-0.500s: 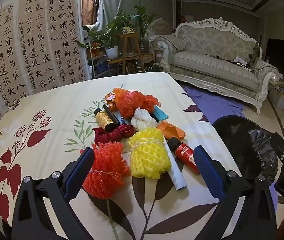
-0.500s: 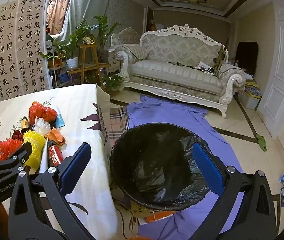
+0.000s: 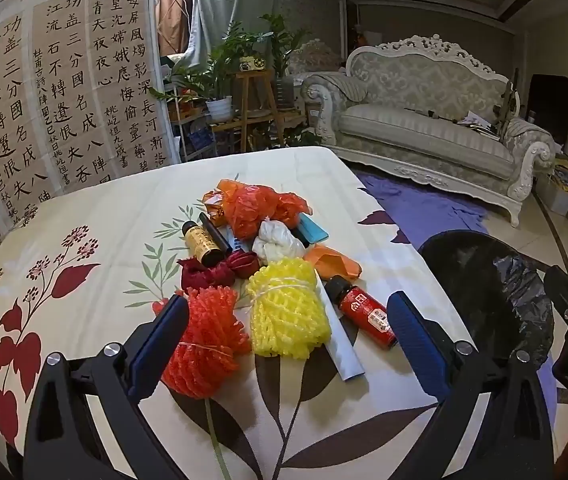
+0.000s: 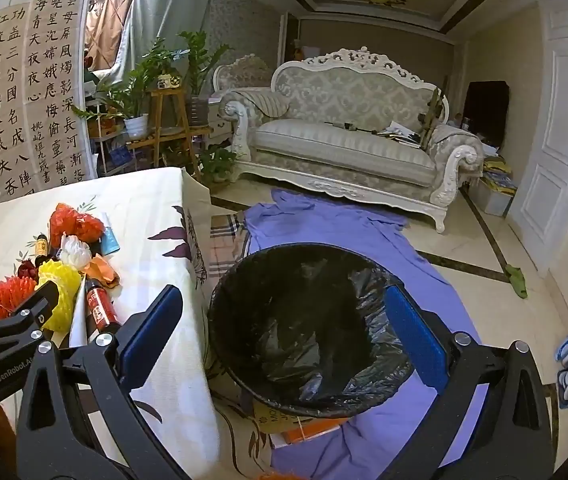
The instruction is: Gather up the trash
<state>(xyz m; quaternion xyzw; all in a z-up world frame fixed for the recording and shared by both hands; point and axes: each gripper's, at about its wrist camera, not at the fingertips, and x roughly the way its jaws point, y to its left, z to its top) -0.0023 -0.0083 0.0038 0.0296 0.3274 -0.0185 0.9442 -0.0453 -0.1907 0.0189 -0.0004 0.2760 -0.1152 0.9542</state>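
lying between the left claw's [image 3: 284,336] wide-apart fingers, the trash pile [image 3: 260,276]; right claw [image 4: 284,328] apart.

The white tube [image 3: 339,340] lies partly hidden under the yellow foam net [image 3: 287,312]. The bin [image 4: 307,332] base is concealed by its black liner, and the cardboard box [image 4: 284,426] beneath it shows only one edge. Label print on the red bottle [image 3: 367,314] is too small to read.
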